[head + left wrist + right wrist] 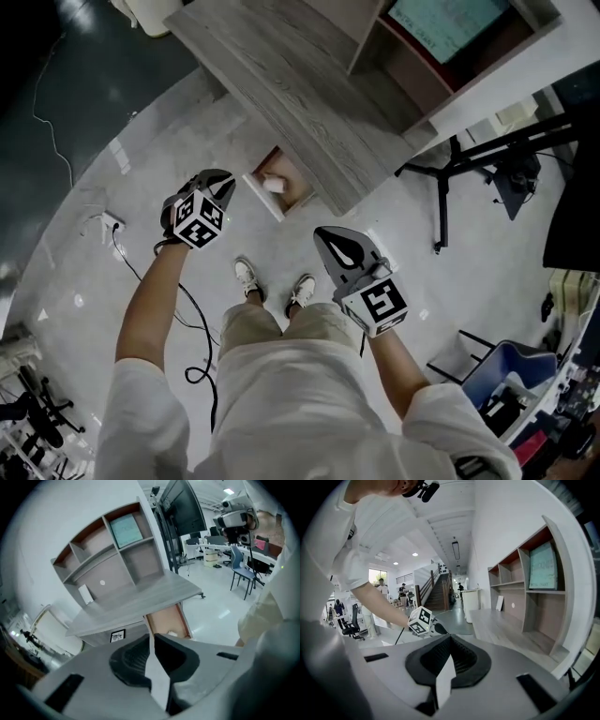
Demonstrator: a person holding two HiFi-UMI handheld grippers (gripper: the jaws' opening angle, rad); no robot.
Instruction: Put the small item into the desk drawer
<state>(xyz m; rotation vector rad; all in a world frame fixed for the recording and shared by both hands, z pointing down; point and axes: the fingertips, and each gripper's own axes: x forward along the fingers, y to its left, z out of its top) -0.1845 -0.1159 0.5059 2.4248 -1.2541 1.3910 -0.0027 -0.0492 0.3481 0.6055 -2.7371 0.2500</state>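
The desk drawer (292, 174) stands pulled out from under the grey wooden desk (309, 84), and a small white item (273, 185) lies inside it. My left gripper (228, 178) hovers just left of the drawer, jaws together and empty. In the left gripper view the drawer (165, 619) and the white item (172, 633) sit right beyond the left gripper (152, 635). My right gripper (324, 232) hangs lower, right of the drawer and apart from it, shut and empty. In the right gripper view the right gripper (450, 637) faces along the desk top (506, 630).
A shelf unit (112, 550) stands on the desk's back. Below me are the person's shoes (247, 277), a black cable (192, 309) and a power strip (108, 223). A black tripod stand (441, 187) and a blue chair (506, 370) stand to the right.
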